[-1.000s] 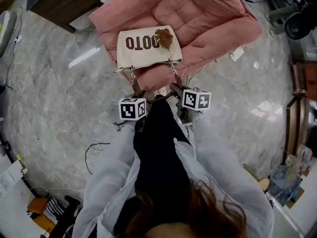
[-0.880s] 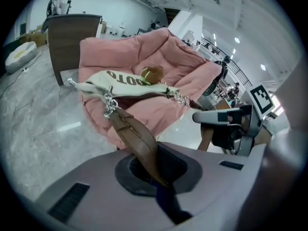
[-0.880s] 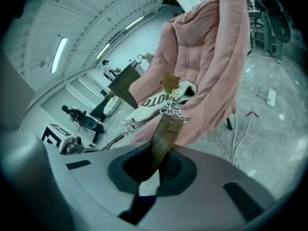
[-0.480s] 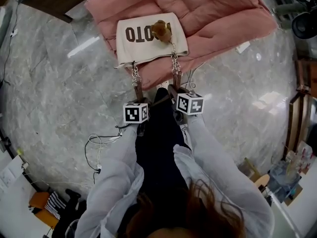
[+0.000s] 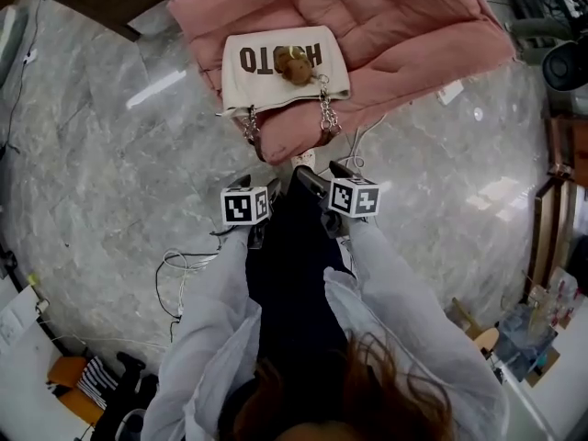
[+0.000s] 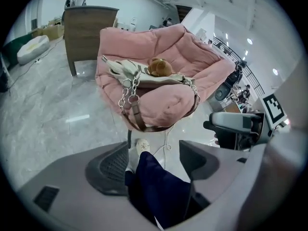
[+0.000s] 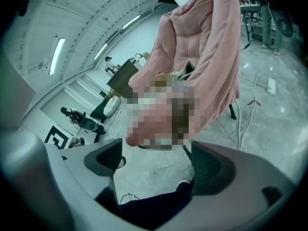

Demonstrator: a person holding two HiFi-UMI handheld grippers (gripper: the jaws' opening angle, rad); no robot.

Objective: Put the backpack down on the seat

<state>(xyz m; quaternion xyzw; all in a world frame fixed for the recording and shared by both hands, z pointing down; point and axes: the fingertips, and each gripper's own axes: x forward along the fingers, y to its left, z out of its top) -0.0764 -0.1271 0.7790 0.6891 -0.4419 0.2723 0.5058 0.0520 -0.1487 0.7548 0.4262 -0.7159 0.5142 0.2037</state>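
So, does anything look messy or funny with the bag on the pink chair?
A little. The bag lies right at the seat's front edge, and its strap and chains dangle over that edge. A white cable trails on the floor below. Nothing looks spilled or broken.

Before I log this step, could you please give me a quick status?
Left gripper and right gripper jaws just opened, empty. Backpack resting on seat, straps hanging over its front. Nothing blocking.

Head view steeply down; both gripper views low, toward shared seat (image 5: pixel 395 26)
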